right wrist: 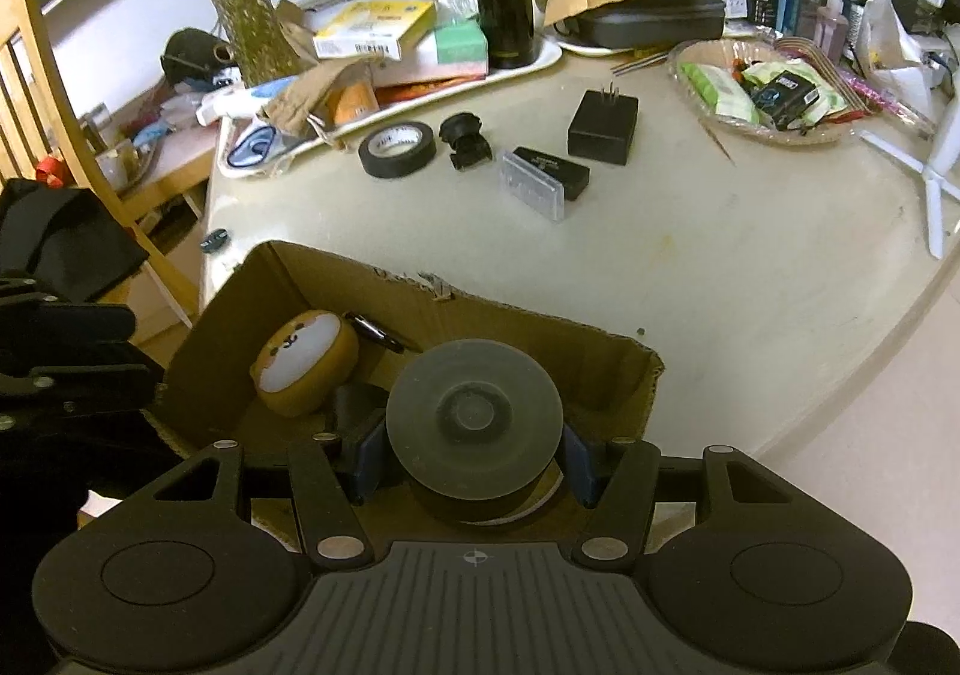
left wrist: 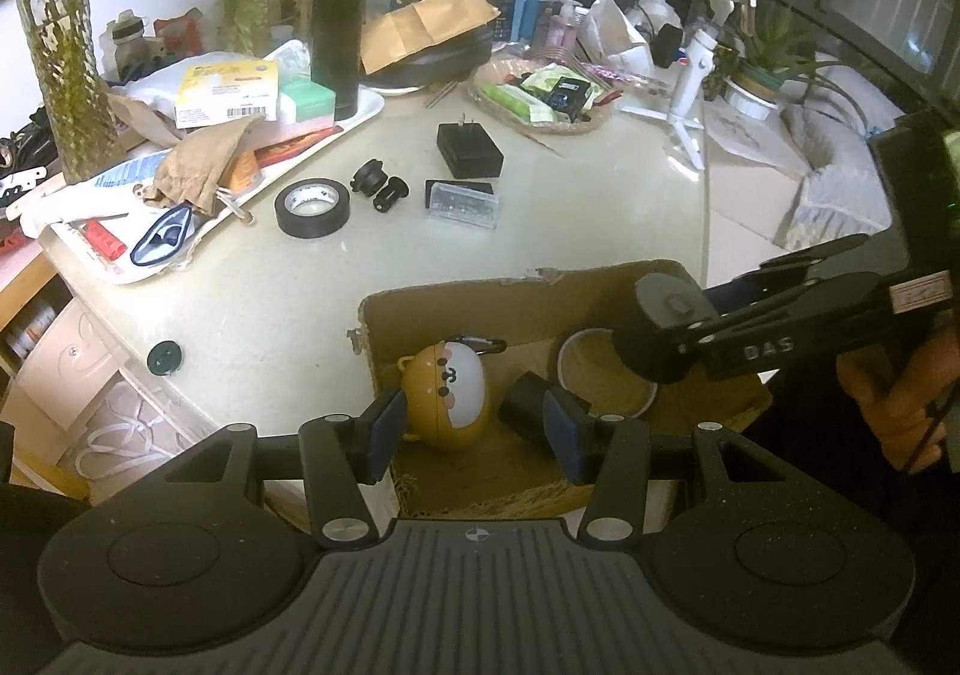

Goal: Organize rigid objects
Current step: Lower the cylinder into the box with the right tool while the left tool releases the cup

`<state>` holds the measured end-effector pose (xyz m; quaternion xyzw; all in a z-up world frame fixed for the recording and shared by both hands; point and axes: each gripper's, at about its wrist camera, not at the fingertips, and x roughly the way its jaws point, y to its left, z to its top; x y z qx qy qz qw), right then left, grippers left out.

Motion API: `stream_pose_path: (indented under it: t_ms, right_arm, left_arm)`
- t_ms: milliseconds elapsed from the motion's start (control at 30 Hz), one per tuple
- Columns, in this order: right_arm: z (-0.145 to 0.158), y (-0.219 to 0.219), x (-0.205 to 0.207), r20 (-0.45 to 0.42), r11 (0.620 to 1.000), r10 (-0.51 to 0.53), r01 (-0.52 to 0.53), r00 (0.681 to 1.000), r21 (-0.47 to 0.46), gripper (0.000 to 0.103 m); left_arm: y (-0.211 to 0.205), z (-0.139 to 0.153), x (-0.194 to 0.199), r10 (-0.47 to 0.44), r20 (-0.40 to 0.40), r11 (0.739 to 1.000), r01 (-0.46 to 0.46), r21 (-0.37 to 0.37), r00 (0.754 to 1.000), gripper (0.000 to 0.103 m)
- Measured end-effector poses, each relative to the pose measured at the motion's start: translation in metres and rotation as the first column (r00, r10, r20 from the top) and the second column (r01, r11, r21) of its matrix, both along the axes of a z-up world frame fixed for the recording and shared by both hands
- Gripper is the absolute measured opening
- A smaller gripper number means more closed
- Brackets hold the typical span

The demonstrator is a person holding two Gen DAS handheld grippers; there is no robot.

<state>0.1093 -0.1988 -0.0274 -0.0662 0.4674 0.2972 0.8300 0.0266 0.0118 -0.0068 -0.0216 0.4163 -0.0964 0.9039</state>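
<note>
Your right claw point(right wrist: 474, 462) is clamped on a round black disc point(right wrist: 474, 426), one pad on each side of it, and it hangs right over the open cardboard box point(right wrist: 540, 369). That is the relation to mind: the box floor lies straight below the disc, with a paper cup point(left wrist: 606, 381) directly under it, so a plain release would likely drop the disc onto or into the cup. The disc's flat face looks back at the camera, its axis running along the claw.

Your left claw point(left wrist: 474, 429) stands apart and holds nothing; it hovers at the box's near edge, with the bear case point(left wrist: 450, 393) between its pads but untouched. The right hand is the one in position for this drop.

Count in the box: one bear case, one cup, one small black block point(left wrist: 525, 405), one carabiner point(left wrist: 480, 344).

Beyond the box on the table point(right wrist: 720, 279), well ahead of both claws: one tape roll point(right wrist: 397, 149), one lens point(right wrist: 465, 138), one charger point(right wrist: 603, 129), one clear case point(right wrist: 543, 180), and one small dark cap point(left wrist: 164, 357) near the table's edge, off to your left.
</note>
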Motion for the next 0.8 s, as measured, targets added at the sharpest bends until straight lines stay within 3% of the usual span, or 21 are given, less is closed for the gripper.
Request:
stream_pose_path:
  t_ms: [433,633,800]
  right_arm:
    - [-0.010,0.017,0.005,0.032,0.998,0.041,-0.039,0.999,-0.042,0.062]
    - [0.001,0.009,0.004,0.055,0.999,0.031,-0.030,0.998,-0.016,0.070]
    - [0.009,0.003,0.000,0.077,1.000,0.029,-0.029,0.997,0.000,0.088]
  left_arm:
    - [0.005,-0.001,0.002,0.019,-0.004,1.000,-0.019,0.002,1.000,0.050]
    - [0.006,-0.001,0.003,0.023,-0.004,1.000,-0.023,0.004,1.000,0.050]
    - [0.006,-0.001,0.003,0.022,-0.005,1.000,-0.022,0.008,1.000,0.050]
